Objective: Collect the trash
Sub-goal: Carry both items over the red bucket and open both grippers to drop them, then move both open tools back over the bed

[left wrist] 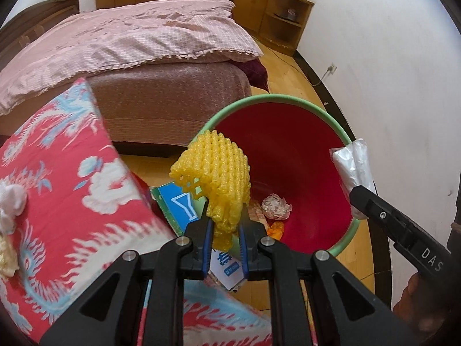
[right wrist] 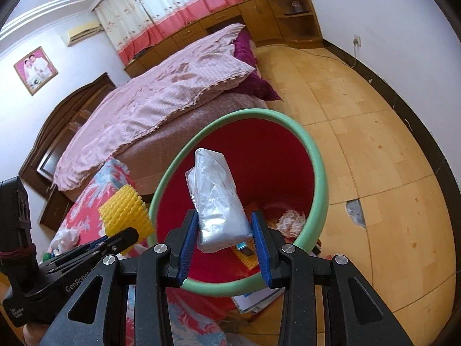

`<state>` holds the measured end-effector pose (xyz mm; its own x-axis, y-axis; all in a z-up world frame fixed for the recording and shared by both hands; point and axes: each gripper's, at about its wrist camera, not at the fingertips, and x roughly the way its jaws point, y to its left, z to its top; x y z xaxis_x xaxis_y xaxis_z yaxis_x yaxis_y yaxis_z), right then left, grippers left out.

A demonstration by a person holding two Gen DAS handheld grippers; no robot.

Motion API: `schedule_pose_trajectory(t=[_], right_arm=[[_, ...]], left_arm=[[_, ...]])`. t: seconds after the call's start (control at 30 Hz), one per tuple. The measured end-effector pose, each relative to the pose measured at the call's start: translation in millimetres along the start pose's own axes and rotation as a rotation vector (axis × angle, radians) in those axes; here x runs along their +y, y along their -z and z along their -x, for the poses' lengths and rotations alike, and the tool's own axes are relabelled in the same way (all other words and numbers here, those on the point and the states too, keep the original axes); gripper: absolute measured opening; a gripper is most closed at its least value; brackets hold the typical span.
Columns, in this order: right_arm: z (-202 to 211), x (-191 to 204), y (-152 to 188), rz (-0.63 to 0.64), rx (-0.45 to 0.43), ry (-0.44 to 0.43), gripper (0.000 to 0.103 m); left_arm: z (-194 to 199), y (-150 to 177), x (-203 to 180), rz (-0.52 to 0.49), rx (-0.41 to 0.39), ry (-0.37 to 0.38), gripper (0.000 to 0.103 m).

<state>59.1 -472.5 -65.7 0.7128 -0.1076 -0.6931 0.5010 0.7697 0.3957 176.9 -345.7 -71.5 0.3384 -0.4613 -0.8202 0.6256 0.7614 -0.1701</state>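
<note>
Left claw (left wrist: 225, 225) is clenched on the yellow foam net (left wrist: 214, 170), pinching its lower bunched end; most of the net fans out above the pads, toward 12 o'clock. Right claw (right wrist: 225, 239) is clamped on a silvery plastic bag (right wrist: 216, 199), gripped low on its body with the rest sticking up toward 12 o'clock.

Red bin (right wrist: 276, 161) with green rim sits on the wooden floor (right wrist: 374, 150), directly ahead of both claws. In the left wrist view the net hangs over the rim at the bin's 9 o'clock side; the bag is at 3 o'clock, over the rim. Crumpled paper (left wrist: 275, 206) and orange scraps already lie at the bottom.

Handling, judged:
- Net: very light, soft, springy; compresses under the pads, may snag on them at release. Bunched end is the sound hold.
- Bag: light, crinkly, likely slippery film; mid-body pinch holds better than an edge.

Red patterned cloth (left wrist: 72, 178) lies at 9 o'clock, with the bed (left wrist: 138, 46) beyond.
</note>
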Motion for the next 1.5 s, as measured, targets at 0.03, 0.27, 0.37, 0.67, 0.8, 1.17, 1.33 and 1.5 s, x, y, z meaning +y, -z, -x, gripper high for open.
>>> schedule_pose_trajectory(t=[0.03,0.27,0.37,0.67,0.8,1.17,1.33,1.5], right_arm=[[-1,-1,-1,-0.002,0.0,0.003,0.039],[-7,-9,-3,-0.02,0.009,0.022,0.04],[-6,-11,-4,-0.03,0.002,0.026,0.04],[-2,-8,-3,-0.037,-0.003,0.025,0.04],[2,-3,-2,-0.032,-0.007,0.02,0.04],[19,13,3,-0.006,-0.023,0.001,0.04],[30,24,6,0.013,-0.037,-0.014,0.04],[40,36,11,0.03,-0.044,-0.033,0.04]], left_arm=[[-1,-1,-1,-0.002,0.0,0.0,0.014],[-8,-2,-6,-0.013,0.012,0.0,0.04],[-10,-3,-4,-0.005,0.017,-0.007,0.041],[1,1,7,0.044,0.0,-0.018,0.042],[8,4,12,0.062,-0.009,-0.025,0.042],[34,15,27,0.107,-0.038,-0.031,0.042],[51,21,34,0.127,-0.063,-0.04,0.042],[70,28,44,0.152,-0.089,-0.052,0.042]])
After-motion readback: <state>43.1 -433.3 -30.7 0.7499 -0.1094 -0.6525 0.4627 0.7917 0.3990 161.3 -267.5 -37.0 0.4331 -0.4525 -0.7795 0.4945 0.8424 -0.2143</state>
